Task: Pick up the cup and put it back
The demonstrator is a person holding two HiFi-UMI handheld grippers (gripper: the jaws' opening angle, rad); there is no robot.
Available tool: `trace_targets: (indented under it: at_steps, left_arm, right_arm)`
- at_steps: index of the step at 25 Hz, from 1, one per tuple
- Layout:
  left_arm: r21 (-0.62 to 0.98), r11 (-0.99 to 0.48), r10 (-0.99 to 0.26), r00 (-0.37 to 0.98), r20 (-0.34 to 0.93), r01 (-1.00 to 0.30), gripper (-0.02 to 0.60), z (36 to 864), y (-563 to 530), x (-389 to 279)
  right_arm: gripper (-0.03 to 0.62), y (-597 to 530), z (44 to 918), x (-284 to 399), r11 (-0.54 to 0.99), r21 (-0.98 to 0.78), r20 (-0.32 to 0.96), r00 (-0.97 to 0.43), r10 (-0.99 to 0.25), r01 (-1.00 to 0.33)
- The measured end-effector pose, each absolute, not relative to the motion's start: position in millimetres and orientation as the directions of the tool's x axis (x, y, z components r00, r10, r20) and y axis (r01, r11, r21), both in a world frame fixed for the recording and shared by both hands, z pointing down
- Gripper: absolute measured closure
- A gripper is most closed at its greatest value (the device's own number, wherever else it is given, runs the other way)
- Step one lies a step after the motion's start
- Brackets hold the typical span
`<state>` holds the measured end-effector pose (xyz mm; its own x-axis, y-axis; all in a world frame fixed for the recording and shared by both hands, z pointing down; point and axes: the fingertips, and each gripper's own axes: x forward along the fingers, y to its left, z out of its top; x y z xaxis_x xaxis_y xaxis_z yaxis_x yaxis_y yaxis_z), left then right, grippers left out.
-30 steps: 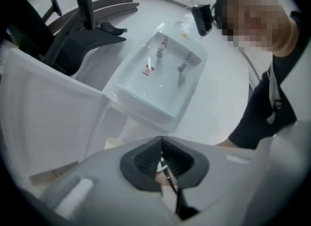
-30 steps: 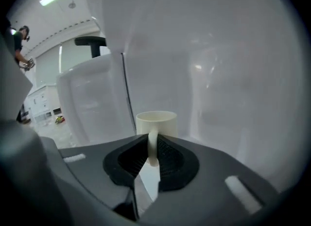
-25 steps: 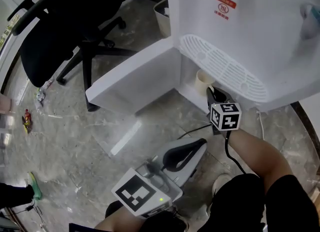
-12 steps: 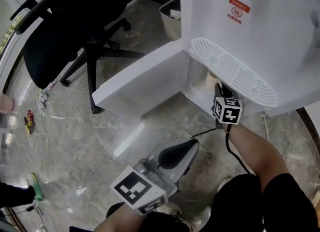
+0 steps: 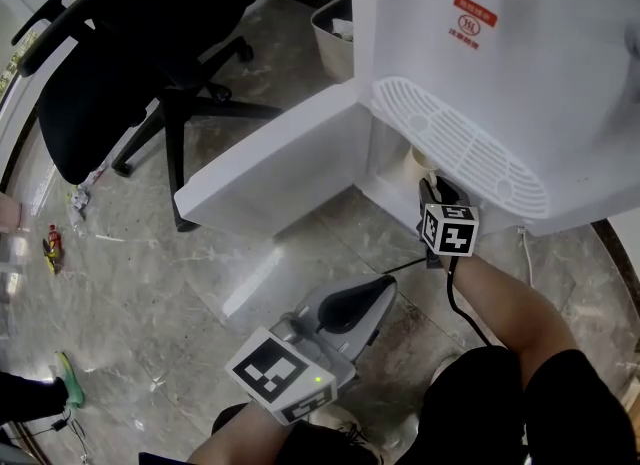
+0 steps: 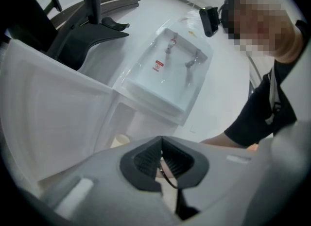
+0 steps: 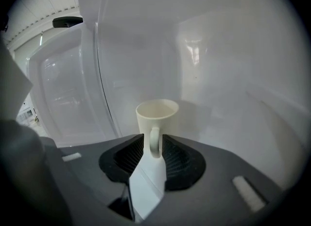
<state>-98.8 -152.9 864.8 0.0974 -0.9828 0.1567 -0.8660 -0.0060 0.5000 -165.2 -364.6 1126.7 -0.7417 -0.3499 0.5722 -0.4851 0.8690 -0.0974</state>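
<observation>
Scene, large to small. White water dispenser (image 5: pixel 520 73) stands on a marbled stone floor (image 5: pixel 150 253). Its lower cabinet door (image 5: pixel 270 168) is swung wide open to the left. Black office chair (image 5: pixel 130 43) stands on the floor beyond the door. A waste bin (image 5: pixel 335 38) sits just beside the dispenser's far side. A slotted drip tray (image 5: pixel 460 143) overhangs the open compartment.

Left gripper (image 5: pixel 358 305) is held low over the floor, well apart from the dispenser. Its own view shows the fingers (image 6: pixel 146 159) meeting at their tips with nothing between them; only a dark cable shows behind the gap.

Right gripper (image 5: pixel 437 188) is reached into the compartment under the drip tray. The cup (image 7: pixel 156 115), cream-coloured and upright, stands on the compartment floor clear of the back wall, handle turned toward the gripper. Head view shows only its rim (image 5: pixel 422 160) below the tray. The handle sits between the right fingers (image 7: pixel 130 157), which are slightly apart, with a thin gap on each side.

Progress (judgement): approach and alignment done. Squeeze, lift and return are not yet done, since the cup looks seated on the compartment floor.

Obstructions (judgement): the tray's overhang above limits how high the cup can rise. The door on the left and the side walls narrow the exit path. The handle is slim, so a slightly off-centre squeeze may twist the cup.
</observation>
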Motion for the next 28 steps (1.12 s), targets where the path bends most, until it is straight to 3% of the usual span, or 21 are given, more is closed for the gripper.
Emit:
trace_targets:
  at_steps: [4,8,12,20,22,28]
  left_arm:
    - [0.499,-0.007,-0.982,0.099,0.16,-0.867,0.578,868,-158,-99]
    - [0.494,-0.006,-0.982,0.098,0.16,-0.869,0.578,870,-163,-100]
    - [0.497,0.025,-0.983,0.068,0.168,-0.868,0.578,867,-166,-98]
    - [0.621,0.146,-0.978,-0.018,0.207,-0.77,0.578,825,-141,-49]
    - [0.684,0.188,-0.971,-0.028,0.238,-0.705,0.578,807,-127,-22]
    - [0.717,0.203,-0.951,0.04,0.306,-0.666,0.578,697,-86,24]
  right_arm:
    - [0.456,-365,1121,-161,0.852,-0.12,0.572,-0.736,-0.361,-0.51]
    - [0.492,-356,1099,-155,0.854,-0.141,0.544,-0.76,-0.356,-0.501]
    - [0.586,-319,1061,-150,0.941,-0.099,0.508,-0.829,-0.233,-0.325]
    - [0.586,-223,930,-104,0.981,-0.188,0.563,-0.824,0.062,-0.054]
    - [0.586,-201,885,-78,0.974,-0.224,0.594,-0.796,0.112,-0.03]
    - [0.586,-156,747,-16,0.939,-0.335,0.641,-0.75,0.165,-0.079]
